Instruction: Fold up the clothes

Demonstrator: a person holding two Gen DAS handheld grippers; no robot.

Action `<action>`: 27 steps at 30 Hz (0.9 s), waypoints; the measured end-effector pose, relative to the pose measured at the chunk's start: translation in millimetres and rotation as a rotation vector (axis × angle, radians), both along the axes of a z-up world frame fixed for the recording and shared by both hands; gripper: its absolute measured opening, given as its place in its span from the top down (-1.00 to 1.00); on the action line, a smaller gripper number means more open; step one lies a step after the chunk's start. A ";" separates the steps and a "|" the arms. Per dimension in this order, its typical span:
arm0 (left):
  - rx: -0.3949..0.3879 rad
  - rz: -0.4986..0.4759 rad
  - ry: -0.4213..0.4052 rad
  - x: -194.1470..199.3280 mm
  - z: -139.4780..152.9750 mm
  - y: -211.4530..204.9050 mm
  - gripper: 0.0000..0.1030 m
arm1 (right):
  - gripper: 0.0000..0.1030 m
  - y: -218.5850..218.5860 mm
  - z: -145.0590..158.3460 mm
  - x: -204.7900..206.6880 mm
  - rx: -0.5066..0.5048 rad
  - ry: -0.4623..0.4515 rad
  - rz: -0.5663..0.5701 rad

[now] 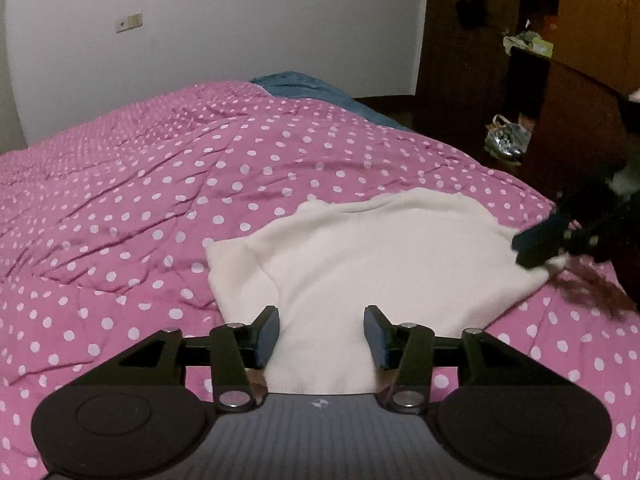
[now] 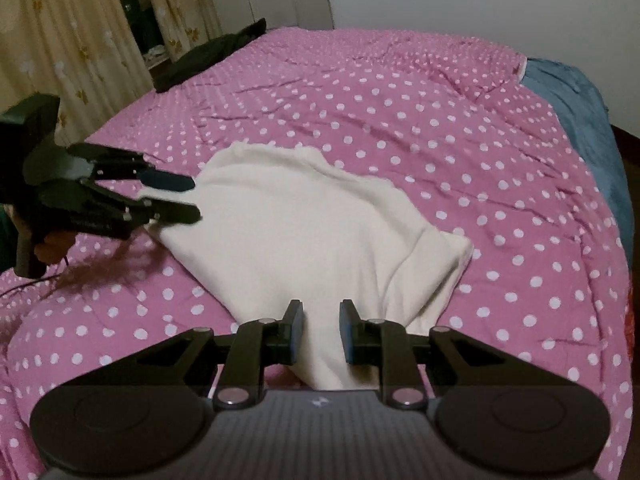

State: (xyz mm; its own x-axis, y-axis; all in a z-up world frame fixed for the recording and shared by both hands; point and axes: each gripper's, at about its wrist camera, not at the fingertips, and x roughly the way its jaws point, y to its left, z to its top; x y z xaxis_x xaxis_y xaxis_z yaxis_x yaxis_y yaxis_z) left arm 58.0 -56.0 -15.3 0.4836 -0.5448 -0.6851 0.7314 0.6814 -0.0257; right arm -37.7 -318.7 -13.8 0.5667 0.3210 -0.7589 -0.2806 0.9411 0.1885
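Observation:
A cream-white fleece garment point(image 1: 360, 256) lies partly folded on the pink polka-dot bedspread point(image 1: 140, 184); it also shows in the right wrist view point(image 2: 288, 228). My left gripper point(image 1: 322, 332) is open, its fingers on either side of the garment's near edge; in the right wrist view it point(image 2: 192, 198) sits at the garment's left corner. My right gripper point(image 2: 320, 330) is open, with a fold of the garment between its fingers, which do not press it; in the left wrist view it point(image 1: 528, 248) is blurred at the garment's right corner.
A blue blanket point(image 2: 580, 100) lies along the bed's far side. A black garment point(image 2: 208, 56) lies at the far left corner of the bed by yellow curtains point(image 2: 72, 40). Dark wooden furniture point(image 1: 560, 80) and shiny shoes point(image 1: 504, 140) stand beside the bed.

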 end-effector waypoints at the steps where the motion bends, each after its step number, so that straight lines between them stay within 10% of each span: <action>1: 0.003 -0.003 -0.004 -1.2 1.4 0.1 0.02 | 0.63 -2.4 4.6 1.9 0.008 -0.007 -0.002; 27: 0.010 0.101 0.033 63.2 2.4 -47.1 0.00 | 0.63 -12.4 -30.9 106.8 0.052 0.003 -0.177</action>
